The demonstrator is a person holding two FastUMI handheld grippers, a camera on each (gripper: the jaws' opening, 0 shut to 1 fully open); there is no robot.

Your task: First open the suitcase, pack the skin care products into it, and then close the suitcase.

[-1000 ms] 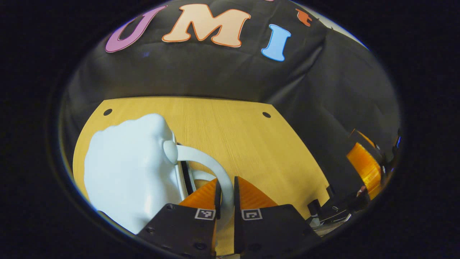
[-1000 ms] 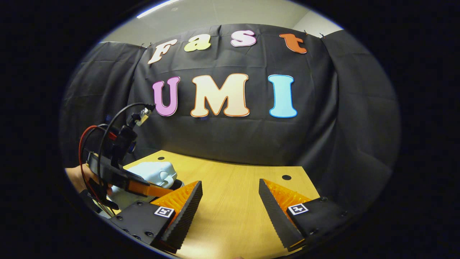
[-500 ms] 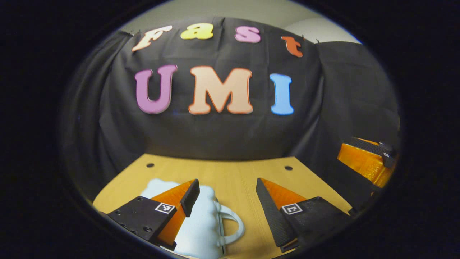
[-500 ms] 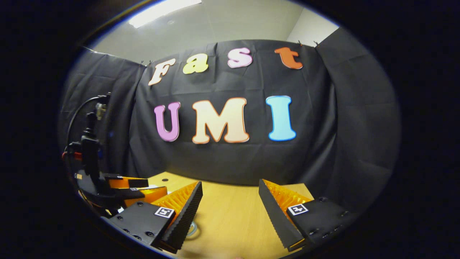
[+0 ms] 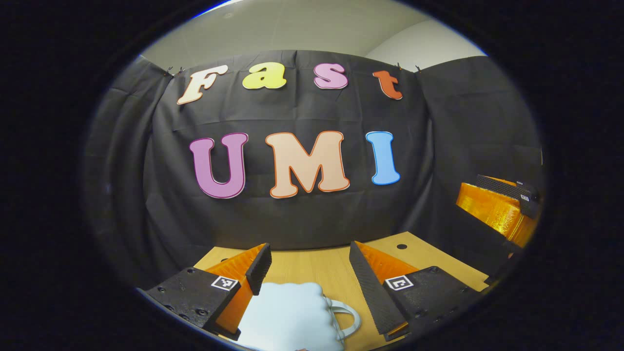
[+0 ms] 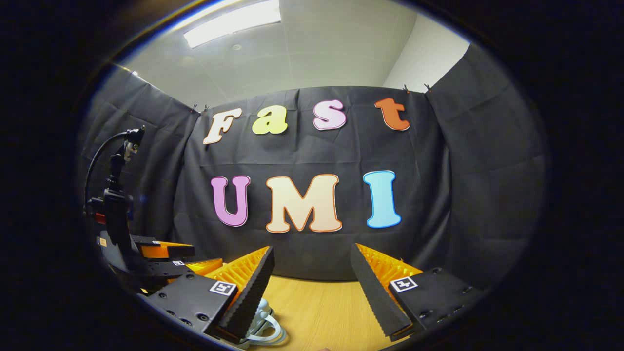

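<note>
The left hand-held gripper (image 5: 308, 261) is spread wide and holds nothing, above the pale suitcase (image 5: 292, 317) lying shut on the table (image 5: 312, 263). The right hand-held gripper (image 6: 312, 273) is also wide and empty, with the suitcase's handle (image 6: 265, 324) low beside its left finger.

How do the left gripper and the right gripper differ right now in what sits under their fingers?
The left gripper has the pale suitcase lying between its fingers; the right gripper has bare wooden table there. The suitcase's handle peeks beside the right gripper's finger. Both are open, holding nothing.
</note>
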